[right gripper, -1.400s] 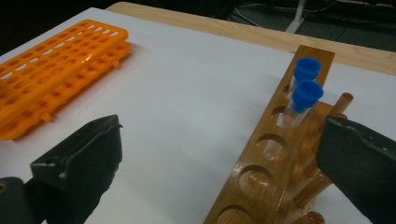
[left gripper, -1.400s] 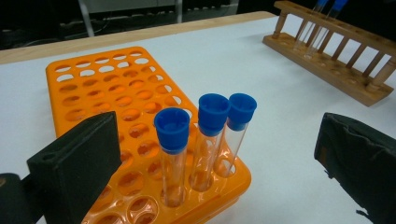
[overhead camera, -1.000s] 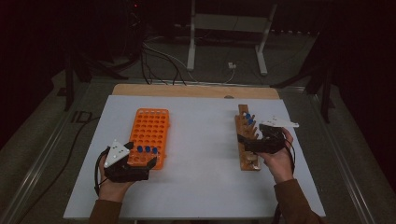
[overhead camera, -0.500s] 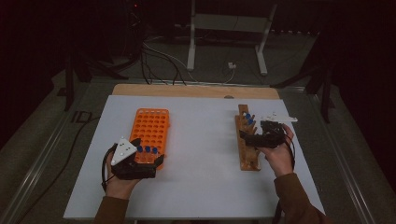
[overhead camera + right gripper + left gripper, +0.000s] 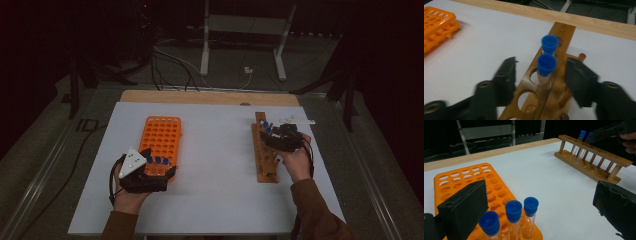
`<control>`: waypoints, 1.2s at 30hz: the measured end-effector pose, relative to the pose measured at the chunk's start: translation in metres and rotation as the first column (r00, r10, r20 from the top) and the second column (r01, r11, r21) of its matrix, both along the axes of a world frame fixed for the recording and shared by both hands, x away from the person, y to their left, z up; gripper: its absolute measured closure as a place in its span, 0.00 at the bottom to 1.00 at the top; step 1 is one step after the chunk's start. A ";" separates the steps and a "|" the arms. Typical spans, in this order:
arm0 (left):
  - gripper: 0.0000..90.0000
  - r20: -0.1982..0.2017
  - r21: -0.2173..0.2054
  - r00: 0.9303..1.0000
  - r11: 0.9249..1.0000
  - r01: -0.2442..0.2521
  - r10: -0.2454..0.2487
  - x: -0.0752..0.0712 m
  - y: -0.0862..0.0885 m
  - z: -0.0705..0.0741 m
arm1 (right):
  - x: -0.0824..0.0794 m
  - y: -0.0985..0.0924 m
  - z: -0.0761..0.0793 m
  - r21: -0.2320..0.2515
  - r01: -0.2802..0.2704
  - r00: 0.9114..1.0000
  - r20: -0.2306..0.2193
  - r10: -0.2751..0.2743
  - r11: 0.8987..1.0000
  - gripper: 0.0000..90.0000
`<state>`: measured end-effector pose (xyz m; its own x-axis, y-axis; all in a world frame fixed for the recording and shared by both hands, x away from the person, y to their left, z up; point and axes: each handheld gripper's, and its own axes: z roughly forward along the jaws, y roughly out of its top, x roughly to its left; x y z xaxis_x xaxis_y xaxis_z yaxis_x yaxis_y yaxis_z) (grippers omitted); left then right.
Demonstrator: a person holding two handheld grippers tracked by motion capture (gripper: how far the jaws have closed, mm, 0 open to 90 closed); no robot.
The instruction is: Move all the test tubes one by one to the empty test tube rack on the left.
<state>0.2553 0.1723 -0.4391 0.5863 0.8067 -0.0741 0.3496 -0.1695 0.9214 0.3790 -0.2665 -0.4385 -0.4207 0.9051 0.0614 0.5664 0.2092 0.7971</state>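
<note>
An orange tube rack (image 5: 162, 131) lies at the table's left, with three blue-capped tubes (image 5: 514, 212) standing at its near end. My left gripper (image 5: 541, 200) is open, its jaws wide on either side of those tubes without touching them. A wooden rack (image 5: 264, 165) at the right holds two blue-capped tubes (image 5: 266, 126) near its far end. My right gripper (image 5: 541, 68) has just been closing. The nearer tube (image 5: 546, 65) stands between its jaws with gaps on both sides, and the other tube (image 5: 549, 44) stands just beyond.
The white table top (image 5: 215, 165) lies bare between the two racks. A wooden board edge (image 5: 210, 97) runs along the back. Behind the table are cables and a metal stand (image 5: 245, 30) on the floor. Several holes of the wooden rack (image 5: 529, 100) stand empty.
The right hand has moved a little farther along the wooden rack, and its jaws have narrowed around the nearer tube. The left hand has barely moved.
</note>
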 end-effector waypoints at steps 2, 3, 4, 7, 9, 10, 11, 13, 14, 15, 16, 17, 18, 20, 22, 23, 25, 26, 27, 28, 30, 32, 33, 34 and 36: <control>0.01 0.000 0.000 1.000 1.000 0.000 0.000 0.000 0.001 0.000 | 0.002 0.002 -0.002 -0.009 -0.004 1.000 -0.004 0.004 1.000 0.58; 0.01 -0.001 -0.001 1.000 1.000 -0.002 0.002 0.000 0.002 0.000 | 0.003 0.003 -0.003 -0.013 -0.003 1.000 -0.005 0.003 1.000 0.61; 0.01 -0.001 -0.003 1.000 1.000 -0.004 0.004 0.000 0.002 0.000 | 0.004 0.004 -0.004 -0.014 -0.003 1.000 -0.004 0.003 1.000 0.64; 0.01 -0.001 -0.003 1.000 1.000 -0.004 0.004 0.000 0.002 -0.001 | 0.007 0.005 -0.007 -0.026 0.005 1.000 -0.003 -0.005 1.000 0.71; 0.01 -0.001 -0.004 1.000 1.000 -0.005 0.005 0.000 0.002 -0.001 | 0.008 0.006 -0.008 -0.032 0.014 1.000 -0.003 -0.015 0.999 0.78; 0.01 -0.001 -0.003 1.000 1.000 -0.004 0.004 0.000 0.002 -0.001 | 0.008 0.007 -0.009 -0.031 0.011 1.000 0.000 -0.011 0.999 0.80; 0.01 -0.002 -0.002 1.000 1.000 -0.004 0.004 0.000 0.002 -0.001 | 0.008 0.007 -0.009 -0.033 0.007 1.000 -0.002 -0.007 0.999 0.81; 0.01 -0.003 -0.005 1.000 1.000 -0.005 0.005 0.000 0.002 -0.001 | 0.009 0.009 -0.010 -0.046 0.000 1.000 0.001 0.000 0.999 0.83; 0.01 -0.003 -0.005 1.000 1.000 -0.006 0.006 0.000 0.002 -0.001 | 0.009 0.010 -0.011 -0.050 -0.001 1.000 0.003 0.001 0.999 0.83; 0.01 -0.003 -0.006 1.000 1.000 -0.006 0.006 0.000 0.002 -0.001 | 0.009 0.010 -0.011 -0.054 -0.001 1.000 0.006 0.002 0.999 0.83; 0.01 -0.003 -0.007 1.000 1.000 -0.006 0.006 0.000 0.002 -0.001 | 0.009 0.010 -0.011 -0.055 -0.001 1.000 0.008 0.002 0.999 0.83; 0.01 -0.004 -0.008 1.000 1.000 -0.006 0.006 0.000 0.002 -0.001 | 0.009 0.011 -0.011 -0.056 0.001 1.000 0.009 0.000 0.998 0.84; 0.01 -0.004 -0.008 1.000 1.000 -0.006 0.006 0.000 0.002 -0.001 | 0.009 0.011 -0.011 -0.061 0.004 1.000 0.010 -0.003 0.998 0.84; 0.01 -0.004 -0.007 1.000 1.000 -0.006 0.006 0.000 0.002 -0.001 | 0.008 0.012 -0.012 -0.068 0.007 1.000 0.016 -0.006 0.998 0.84; 0.01 -0.004 -0.006 1.000 1.000 -0.006 0.005 0.000 0.002 -0.001 | 0.007 0.013 -0.012 -0.078 0.012 1.000 0.021 -0.010 0.997 0.84; 0.01 -0.004 -0.005 1.000 1.000 -0.005 0.005 0.000 0.002 -0.001 | 0.007 0.013 -0.012 -0.083 0.017 1.000 0.024 -0.015 0.996 0.84; 0.01 -0.002 -0.004 1.000 1.000 -0.004 0.004 -0.001 0.003 -0.001 | 0.006 0.014 -0.012 -0.088 0.020 0.999 0.027 -0.018 0.996 0.84; 0.01 -0.002 -0.004 1.000 1.000 -0.003 0.003 -0.001 0.003 -0.001 | 0.006 0.014 -0.012 -0.087 0.021 0.999 0.027 -0.019 0.996 0.84; 0.01 -0.003 -0.005 1.000 1.000 -0.005 0.005 -0.001 0.003 -0.001 | 0.006 0.014 -0.012 -0.086 0.023 0.999 0.024 -0.021 0.996 0.85; 0.01 -0.002 -0.007 1.000 1.000 -0.006 0.006 -0.001 0.003 0.000 | 0.006 0.014 -0.012 -0.086 0.023 1.000 0.023 -0.021 0.996 0.85; 0.01 -0.002 -0.009 1.000 1.000 -0.008 0.008 -0.001 0.004 0.000 | 0.005 0.013 -0.011 -0.084 0.025 1.000 0.021 -0.023 0.996 0.85; 0.01 -0.004 -0.010 1.000 1.000 -0.008 0.008 -0.001 0.004 -0.001 | 0.004 0.011 -0.009 -0.077 0.025 0.999 0.026 -0.023 0.997 0.85; 0.01 -0.004 -0.012 1.000 1.000 -0.007 0.007 -0.001 0.004 -0.001 | 0.003 0.011 -0.008 -0.074 0.025 0.999 0.030 -0.023 0.997 0.85; 0.01 -0.006 -0.011 1.000 1.000 -0.006 0.006 -0.001 0.004 -0.001 | 0.002 0.011 -0.007 -0.073 0.024 0.999 0.033 -0.021 0.997 0.85; 0.01 -0.007 -0.008 1.000 1.000 -0.004 0.004 0.000 0.004 -0.001 | 0.001 0.011 -0.004 -0.074 0.022 0.999 0.039 -0.020 0.997 0.85</control>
